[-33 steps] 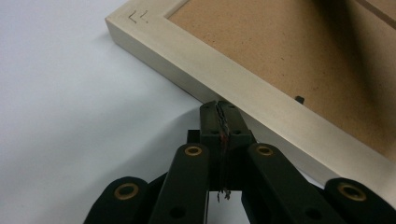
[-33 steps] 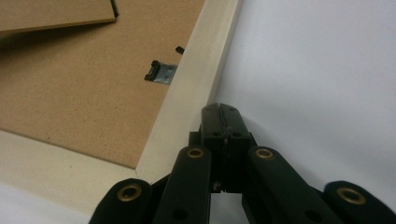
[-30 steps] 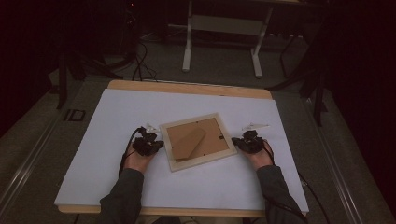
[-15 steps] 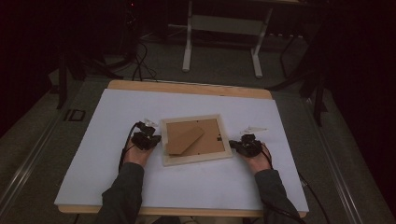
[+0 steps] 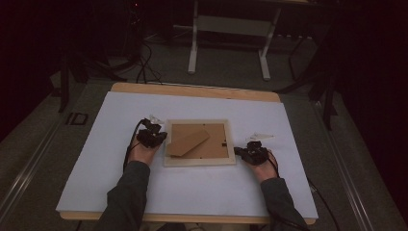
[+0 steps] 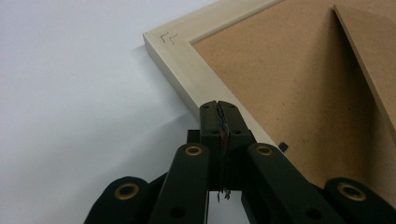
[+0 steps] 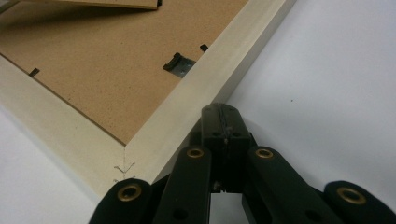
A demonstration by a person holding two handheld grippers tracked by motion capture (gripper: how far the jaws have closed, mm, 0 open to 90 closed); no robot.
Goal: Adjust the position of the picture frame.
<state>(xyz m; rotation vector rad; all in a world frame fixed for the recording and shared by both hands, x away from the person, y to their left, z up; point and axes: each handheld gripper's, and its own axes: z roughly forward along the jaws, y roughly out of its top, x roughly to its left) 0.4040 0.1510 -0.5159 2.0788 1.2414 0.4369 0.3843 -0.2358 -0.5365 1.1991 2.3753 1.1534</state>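
The frame (image 5: 199, 143) lies face down on the desk (image 5: 96, 173), near its middle, edges roughly square to the desk edges. Its brown backing board faces up, with the stand (image 5: 187, 143) folded flat across it. My left hand-held gripper (image 5: 159, 137) is closed with nothing between its jaws; its tips rest against the frame's left rail (image 6: 187, 84). My right hand-held gripper (image 5: 239, 152) is also closed and empty; its tips sit at the outer edge of the right rail (image 7: 219, 70), near the frame's near right corner. A metal hanger clip (image 7: 178, 63) is fixed to the backing just inside that rail.
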